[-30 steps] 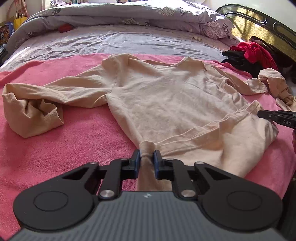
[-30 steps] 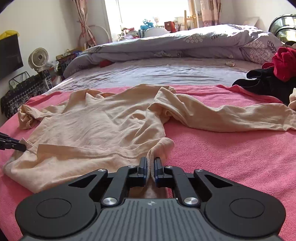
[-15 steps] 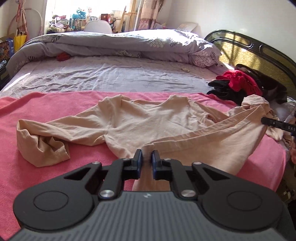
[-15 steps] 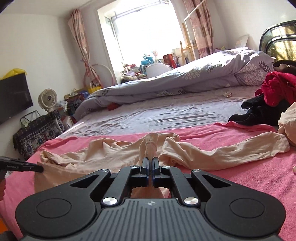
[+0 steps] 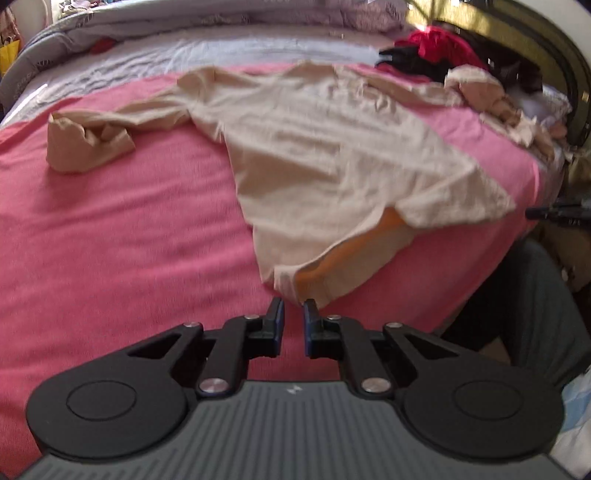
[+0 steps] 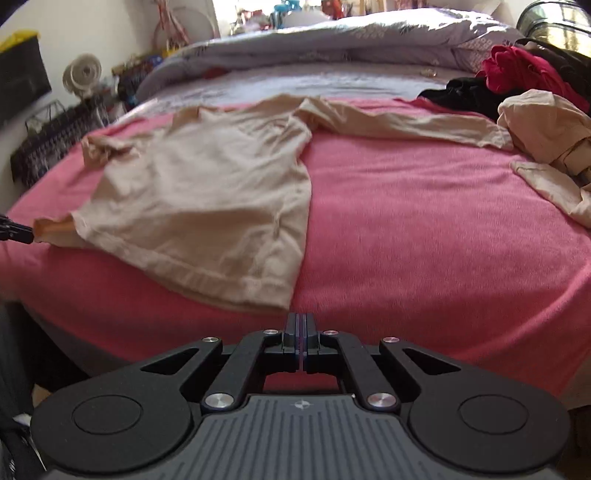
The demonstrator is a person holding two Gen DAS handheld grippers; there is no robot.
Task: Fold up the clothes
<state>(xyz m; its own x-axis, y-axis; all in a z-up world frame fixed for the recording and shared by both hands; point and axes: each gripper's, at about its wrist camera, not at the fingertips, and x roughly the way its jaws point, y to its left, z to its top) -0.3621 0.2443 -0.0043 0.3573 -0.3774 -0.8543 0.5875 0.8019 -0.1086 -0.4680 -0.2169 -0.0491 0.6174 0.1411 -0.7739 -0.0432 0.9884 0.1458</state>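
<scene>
Shirt (image 5: 332, 155) spread flat across the pink blanket (image 5: 122, 229), beige, long-sleeved, hem toward the near edge of the bed. Left gripper (image 5: 293, 314) sits just short of that hem, fingers a narrow gap apart with nothing between them; the hem's corner lies right in front of the tips, touching or not I cannot tell. From the right wrist view the left gripper's tip sits at the shirt's far hem corner. Right gripper (image 6: 300, 321) hangs just off the shirt's other hem corner, fingers pressed together and empty, cloth not caught in them.

One sleeve runs out from the shirt and ends in a crumpled wad (image 5: 85, 144) on the blanket. The other sleeve (image 6: 402, 122) stretches away toward a heap of beige garments (image 6: 546, 129) at the blanket's edge. Behind that heap, a red garment (image 6: 524, 70) over black clothing (image 6: 465, 94), close to the dark bed frame (image 5: 535, 40). Beyond the shirt, a grey sheet (image 6: 295, 83) and a bunched grey duvet (image 6: 369, 35). Past the bed's side, a small white fan (image 6: 83, 72) and a patterned bag (image 6: 55, 140). Picture is motion-blurred.
</scene>
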